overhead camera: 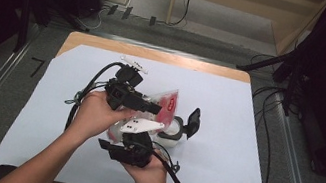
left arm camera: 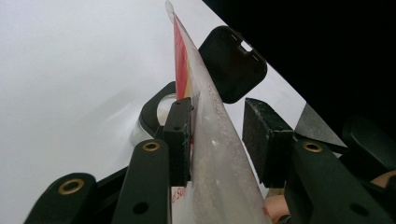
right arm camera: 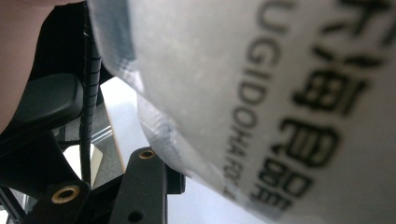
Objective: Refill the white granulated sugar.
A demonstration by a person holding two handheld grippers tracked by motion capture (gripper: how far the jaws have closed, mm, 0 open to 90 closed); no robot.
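Clear plastic, red-printed, the pouch (overhead camera: 167,103) sat mid-frame in the high view, lifted between your two hands above the white table cover (overhead camera: 224,133). Your left gripper (overhead camera: 141,103) had its jaws parted, one pad (left arm camera: 180,140) touching the pouch (left arm camera: 212,154), the other apart. At right, your right gripper (overhead camera: 134,145) reached under the pouch (right arm camera: 261,102); I cannot tell its jaw gap, and a jar (overhead camera: 171,131) with its flip lid (overhead camera: 193,120) open stood just beyond.
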